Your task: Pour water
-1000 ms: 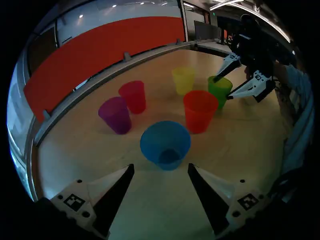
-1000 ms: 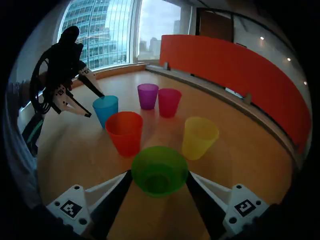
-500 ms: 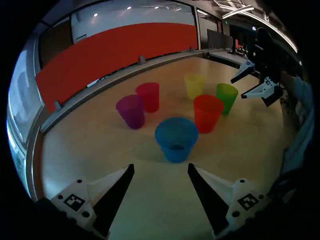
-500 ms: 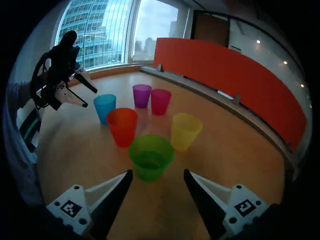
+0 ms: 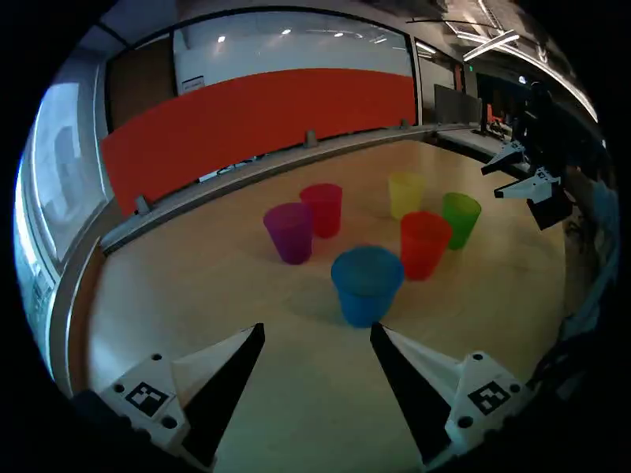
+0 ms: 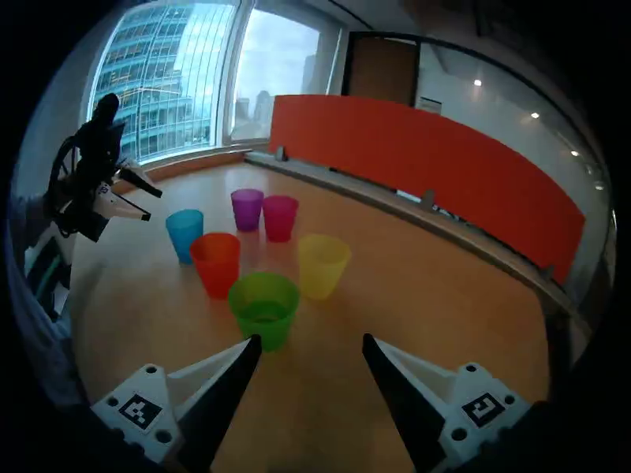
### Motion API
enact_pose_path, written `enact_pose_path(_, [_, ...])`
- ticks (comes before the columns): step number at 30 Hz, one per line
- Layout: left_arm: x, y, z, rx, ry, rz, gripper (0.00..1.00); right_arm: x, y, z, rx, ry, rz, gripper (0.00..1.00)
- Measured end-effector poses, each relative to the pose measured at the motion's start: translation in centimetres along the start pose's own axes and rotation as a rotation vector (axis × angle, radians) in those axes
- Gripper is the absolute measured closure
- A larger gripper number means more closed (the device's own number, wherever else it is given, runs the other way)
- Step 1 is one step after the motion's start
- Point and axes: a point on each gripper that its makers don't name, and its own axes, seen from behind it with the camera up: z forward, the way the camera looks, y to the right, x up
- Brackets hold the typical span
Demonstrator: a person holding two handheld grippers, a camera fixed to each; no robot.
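Observation:
Several plastic cups stand upright in a cluster on the wooden table. In the left gripper view the blue cup [image 5: 367,284] is nearest, just beyond my open left gripper [image 5: 317,335], with the orange cup [image 5: 424,244], purple cup [image 5: 289,232], red cup [image 5: 322,210], yellow cup [image 5: 405,194] and green cup [image 5: 461,219] behind. My right gripper [image 5: 509,180] hangs open at the far right, above the table. In the right gripper view the green cup [image 6: 264,309] sits just ahead of my open right gripper [image 6: 308,347]; the blue cup [image 6: 184,234] is near the left gripper [image 6: 146,203].
A long orange wall panel [image 5: 260,118] runs behind a raised ledge along the table's far edge. Large windows [image 6: 181,87] lie beyond the table in the right gripper view. A person's sleeve [image 6: 24,213] holds the left gripper. Bare tabletop [image 6: 442,292] spreads right of the cups.
Both grippers have drawn back from the cups, which look smaller and farther off. The right gripper, earlier around the green cup, now sits clear of it; the left has backed off the blue cup.

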Motion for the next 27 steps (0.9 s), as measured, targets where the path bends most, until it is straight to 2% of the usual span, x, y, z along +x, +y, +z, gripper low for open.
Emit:
enact_pose_path(6, [1.4,-1.2,-0.8,0.069,0.071,-0.011,0.0,2.1,1.8,-1.1,-0.087,0.079,0.047,0.01])
enact_pose_path(14, [3.7,-3.8,-1.6,0.184,0.198,-0.061,0.0,3.3,5.2,-2.0,-0.249,0.147,0.114,0.01])
enact_pose_path(27, [6.0,-5.7,-3.4,0.3,0.376,-0.154,0.0,5.9,7.6,-3.2,-0.417,0.31,0.186,0.01])
